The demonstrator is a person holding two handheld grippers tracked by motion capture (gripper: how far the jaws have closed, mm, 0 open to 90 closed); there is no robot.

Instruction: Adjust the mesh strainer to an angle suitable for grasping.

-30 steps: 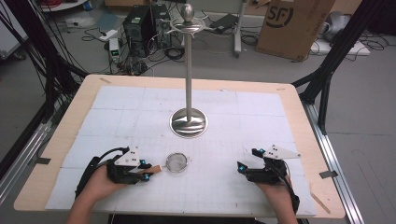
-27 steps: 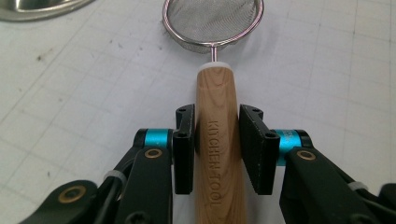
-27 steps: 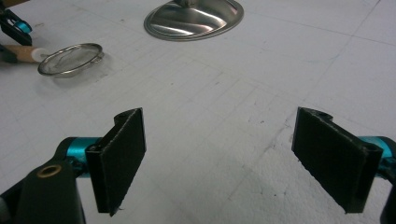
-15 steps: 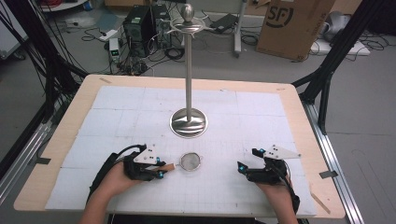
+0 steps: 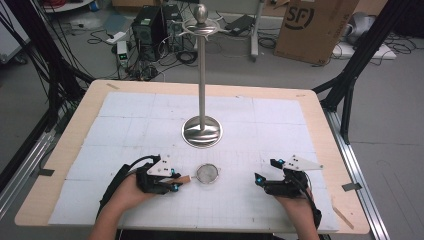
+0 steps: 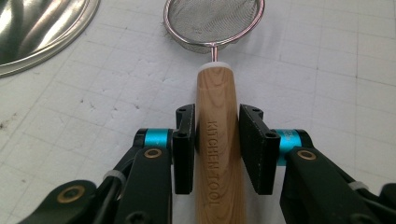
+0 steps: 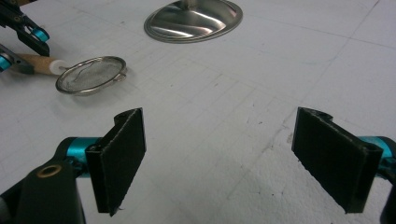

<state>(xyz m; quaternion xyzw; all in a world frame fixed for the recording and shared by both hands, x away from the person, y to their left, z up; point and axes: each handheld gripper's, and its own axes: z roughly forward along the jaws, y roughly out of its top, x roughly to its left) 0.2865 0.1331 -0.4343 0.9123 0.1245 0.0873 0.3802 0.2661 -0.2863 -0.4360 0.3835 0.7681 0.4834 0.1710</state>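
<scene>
Between the jaws of the left gripper (image 6: 217,140) lay the wooden handle (image 6: 218,154) of a small mesh strainer (image 5: 207,173). In the left gripper view both black pads stood tight on the handle's sides, so I read this claw as closed on the handle, approx. at its middle. The words KITCHEN TOOL ran along the wood between the pads. Just ahead of the jaws the handle ended in a white collar, then a thin wire went to the round sieve bowl (image 6: 212,21), which rested on the white mat (image 5: 280,130). Further ahead & to the left of this claw I saw the shiny round base (image 6: 39,30) of the metal stand.

In the high view the left gripper (image 5: 176,183) sat near the front edge of the table (image 5: 65,145), w/ the strainer just beyond its tips, toward the right gripper (image 5: 264,172). The stand (image 5: 201,75) rose behind the strainer, well apart from both claws.

The right gripper (image 7: 233,158) was open wide; its two pads stood far apart and I saw nothing between them, only bare mat. From this claw the strainer (image 7: 91,74) lay ahead & to the left, not touching it, rim up. The other claw's tips (image 7: 23,42) held the handle there at the far left. The stand base (image 7: 194,18) was straight ahead, farther off.

I saw both hands resting low near the front of the table, each around its gripper body.
</scene>
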